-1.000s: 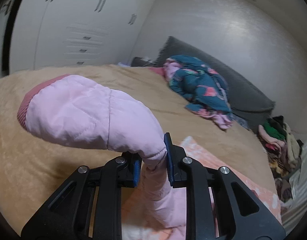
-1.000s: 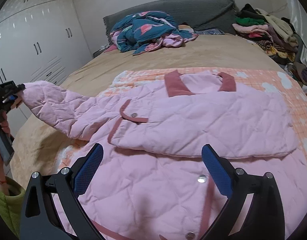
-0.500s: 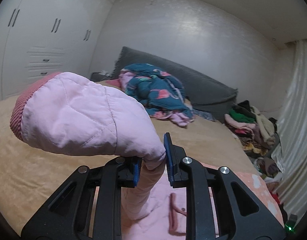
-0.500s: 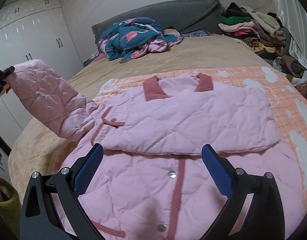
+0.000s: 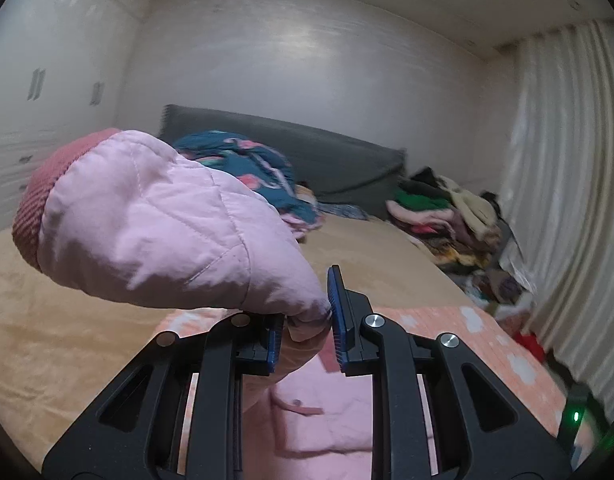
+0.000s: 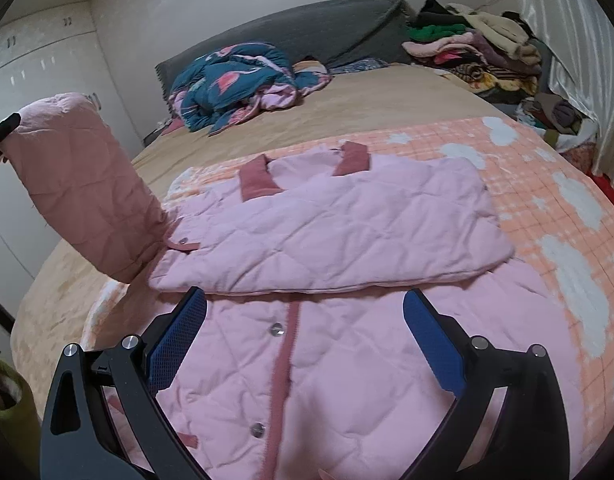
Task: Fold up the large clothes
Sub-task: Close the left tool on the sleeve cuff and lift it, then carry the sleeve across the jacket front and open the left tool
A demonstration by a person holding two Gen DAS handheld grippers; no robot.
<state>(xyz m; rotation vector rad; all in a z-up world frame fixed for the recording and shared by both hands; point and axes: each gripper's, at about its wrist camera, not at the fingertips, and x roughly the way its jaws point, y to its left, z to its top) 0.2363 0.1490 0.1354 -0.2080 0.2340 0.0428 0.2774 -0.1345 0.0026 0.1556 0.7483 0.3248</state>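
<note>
Pink quilted fabric marks the jacket (image 6: 347, 240), which lies front-up on a peach, cloud-printed blanket (image 6: 547, 208) spread over the tan bed (image 6: 387, 100), collar toward the grey headboard and one sleeve already laid across the chest. Its other sleeve (image 6: 87, 192) rises off the bed at the jacket's left edge, long axis running up and outward from the shoulder to the ribbed cuff (image 5: 43, 196). The left gripper (image 5: 307, 320) has its blue pads pinched on a fold of that sleeve just short of the cuff, and the sleeve end bulges over and beyond the fingers. The coming move appears to turn on this: the jacket body lies below and inward of the left gripper, so the sleeve would have to swing across toward the buttoned front. The left gripper points nearly level, looking over the bed toward the headboard. The right gripper (image 6: 307, 344) hovers low over the lower front panel near the snap placket, angled downward, with its jaws spread wide and nothing between them. A teal patterned quilt (image 6: 235, 76) and a heap of clothes (image 6: 479, 48) sit well apart at the head of the bed.
</note>
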